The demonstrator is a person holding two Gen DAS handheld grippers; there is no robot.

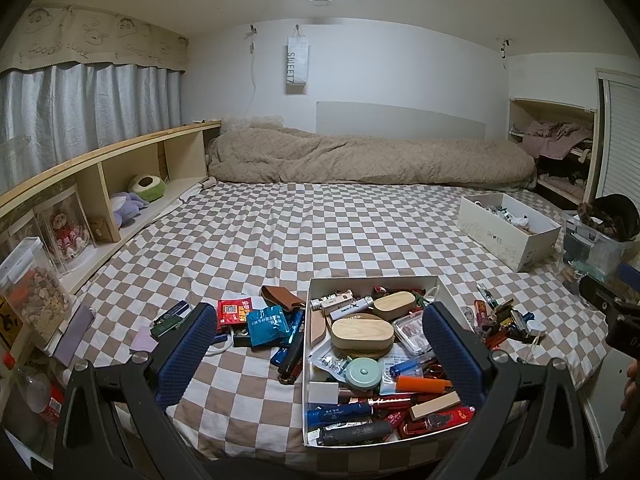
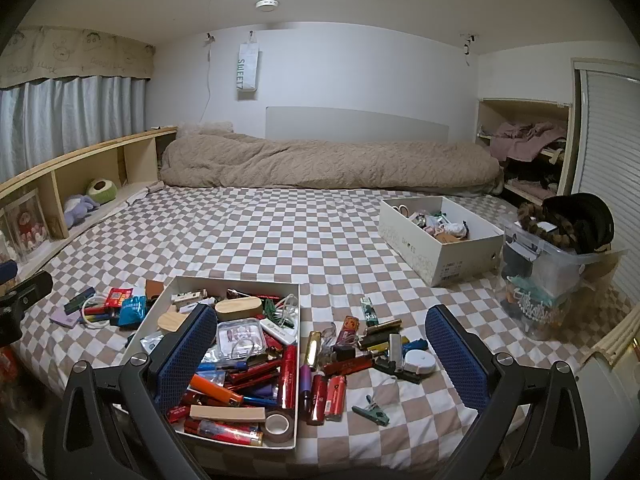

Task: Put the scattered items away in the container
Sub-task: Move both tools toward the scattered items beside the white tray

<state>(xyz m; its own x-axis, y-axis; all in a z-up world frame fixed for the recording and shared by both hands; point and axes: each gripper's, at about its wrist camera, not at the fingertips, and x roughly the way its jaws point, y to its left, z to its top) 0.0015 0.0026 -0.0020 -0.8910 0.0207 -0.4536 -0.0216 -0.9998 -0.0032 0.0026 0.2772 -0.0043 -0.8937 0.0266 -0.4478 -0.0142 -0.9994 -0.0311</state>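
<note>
A bed (image 1: 280, 232) with a brown-and-white checked sheet fills most of both views, and everything below is placed relative to the shallow white container (image 1: 308, 360) that sits on its near part. Far behind the container, a beige quilt (image 1: 360, 160) lies bunched across the head of the bed. Behind the container and to its right stands a white shoe box (image 2: 424, 252) with small things inside, and just beyond that box a clear plastic bin (image 2: 552, 276) topped with dark fabric. The container itself is already crowded: two oval wooden boxes (image 1: 360, 332), a round pale green tin (image 1: 363, 374), an orange lighter (image 1: 424, 384), pens, red packets and a roll of brown tape (image 2: 278, 426) in its near right corner. Just left of the container lies one scatter of loose items (image 1: 256, 320), among them a red packet, a blue sachet, a brown leather piece and dark lighters. Just right of the container lies a second scatter (image 2: 360, 352): red and gold lighters, a white tape measure (image 2: 418, 360) and, nearest the camera, a small green clip (image 2: 372, 408). The left hand-held gripper (image 1: 320, 356) hangs above the container's left edge with its blue-padded fingers spread fully apart and nothing between them. The right hand-held gripper (image 2: 320, 356) hangs above the container's right edge and the second scatter, likewise spread wide and holding nothing.
</note>
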